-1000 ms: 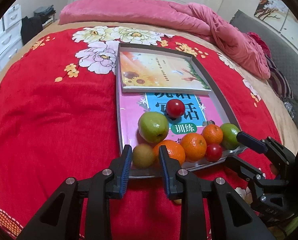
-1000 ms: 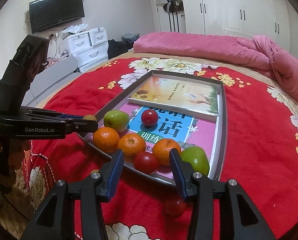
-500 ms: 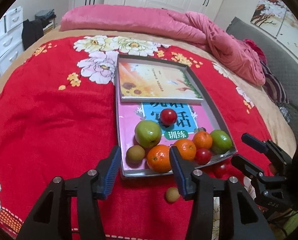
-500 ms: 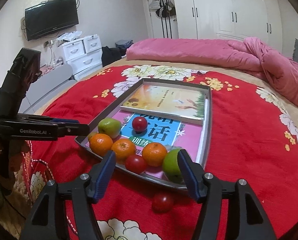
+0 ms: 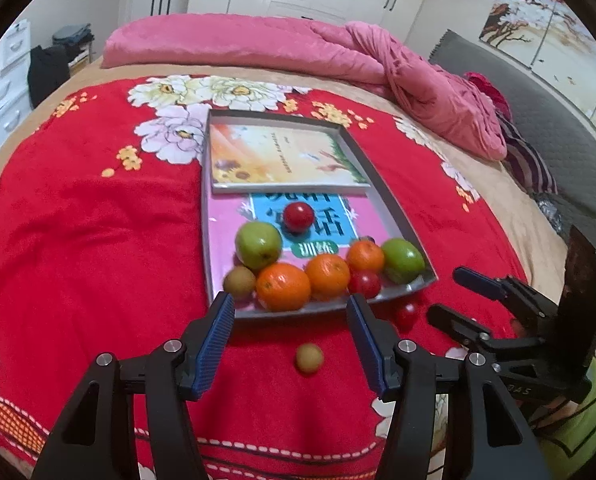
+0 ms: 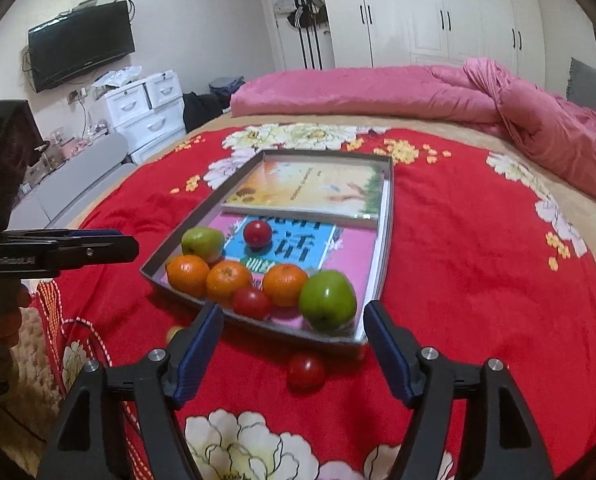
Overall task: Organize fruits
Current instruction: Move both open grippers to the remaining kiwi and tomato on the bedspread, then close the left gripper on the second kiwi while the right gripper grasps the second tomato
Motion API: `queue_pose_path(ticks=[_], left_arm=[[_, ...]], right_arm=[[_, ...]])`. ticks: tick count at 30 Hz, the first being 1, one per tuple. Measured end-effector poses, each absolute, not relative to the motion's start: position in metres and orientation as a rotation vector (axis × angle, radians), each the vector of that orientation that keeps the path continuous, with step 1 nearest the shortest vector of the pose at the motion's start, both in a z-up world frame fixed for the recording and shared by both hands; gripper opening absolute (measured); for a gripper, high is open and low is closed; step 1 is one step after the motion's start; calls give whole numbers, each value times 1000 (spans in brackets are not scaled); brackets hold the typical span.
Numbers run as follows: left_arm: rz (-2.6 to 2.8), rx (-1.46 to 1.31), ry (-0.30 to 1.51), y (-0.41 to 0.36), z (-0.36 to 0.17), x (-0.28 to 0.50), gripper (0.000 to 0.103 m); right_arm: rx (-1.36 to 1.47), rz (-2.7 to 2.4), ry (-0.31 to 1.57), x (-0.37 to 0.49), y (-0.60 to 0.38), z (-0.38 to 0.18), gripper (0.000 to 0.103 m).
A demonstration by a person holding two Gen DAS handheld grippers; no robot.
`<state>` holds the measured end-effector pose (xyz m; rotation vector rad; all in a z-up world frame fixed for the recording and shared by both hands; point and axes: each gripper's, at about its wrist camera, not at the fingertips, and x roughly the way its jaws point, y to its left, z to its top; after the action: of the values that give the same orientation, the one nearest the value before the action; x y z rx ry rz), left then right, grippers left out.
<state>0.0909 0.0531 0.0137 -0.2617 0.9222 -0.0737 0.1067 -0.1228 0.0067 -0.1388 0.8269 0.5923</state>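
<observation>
1. Left gripper [image 5: 289,316], lower centre of the left wrist view: its jaws have just been opening and stand apart with nothing between the blue pads; a small brownish fruit [image 5: 309,357] lies loose on the red bedspread [image 5: 89,240] just below them.
2. Right gripper [image 6: 293,326], lower centre of the right wrist view: its jaws have likewise just been opening and hold nothing; a loose red fruit [image 6: 306,370] rests on the bedspread just outside the near rim of the tray [image 6: 385,240].
3. Task objects: the remaining fruit crowds the near end of the tray, namely a green apple [image 5: 257,244], a second green apple [image 6: 328,300], three oranges including the largest [image 5: 283,286], two small red fruits and a brown kiwi-like fruit [image 5: 239,282].
4. Risks, as a judgement: the bed is soft, so pressing down near a loose fruit may dent the cloth and set it rolling toward the bed's edge; round, smooth skins may squirt out of a pinch that is off-centre; a finger that nudges the tray's rim may tip the packed fruit over the low wall.
5. Writing: the teal cover of the lower book [image 5: 298,220] bears large Chinese characters, partly hidden by fruit; "训练" reads in a green oval. The upper book [image 5: 281,156], with sunflowers, carries a line too small to read. The other gripper's side, at mid left of the right wrist view, shows blurred lettering resembling "GenRobot.AI".
</observation>
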Motion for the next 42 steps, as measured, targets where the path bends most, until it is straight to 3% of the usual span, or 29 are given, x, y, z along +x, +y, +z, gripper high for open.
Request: queue_pose_path(ticks=[15, 20, 23, 27, 29, 34, 42], left_arm=[[-93, -233, 1039, 28, -30, 86, 60], [-99, -229, 1061, 24, -40, 88, 60], [-104, -224, 1064, 21, -43, 89, 60], [-108, -219, 1073, 18, -50, 93, 46], [-100, -218, 1089, 16, -55, 96, 35], [-106, -249, 1097, 22, -62, 99, 23], [-121, -278, 1012, 31, -27, 89, 23]], right_arm=[[-188, 551, 959, 112, -119, -28, 70], [-198, 553, 986, 115, -117, -36, 61], [-205, 558, 1000, 117, -115, -41, 50], [-220, 552, 1026, 121, -112, -49, 28], [-226, 558, 1029, 121, -111, -49, 28], [-165, 653, 1018, 112, -109, -37, 28], [-185, 777, 793, 87, -96, 6, 28]])
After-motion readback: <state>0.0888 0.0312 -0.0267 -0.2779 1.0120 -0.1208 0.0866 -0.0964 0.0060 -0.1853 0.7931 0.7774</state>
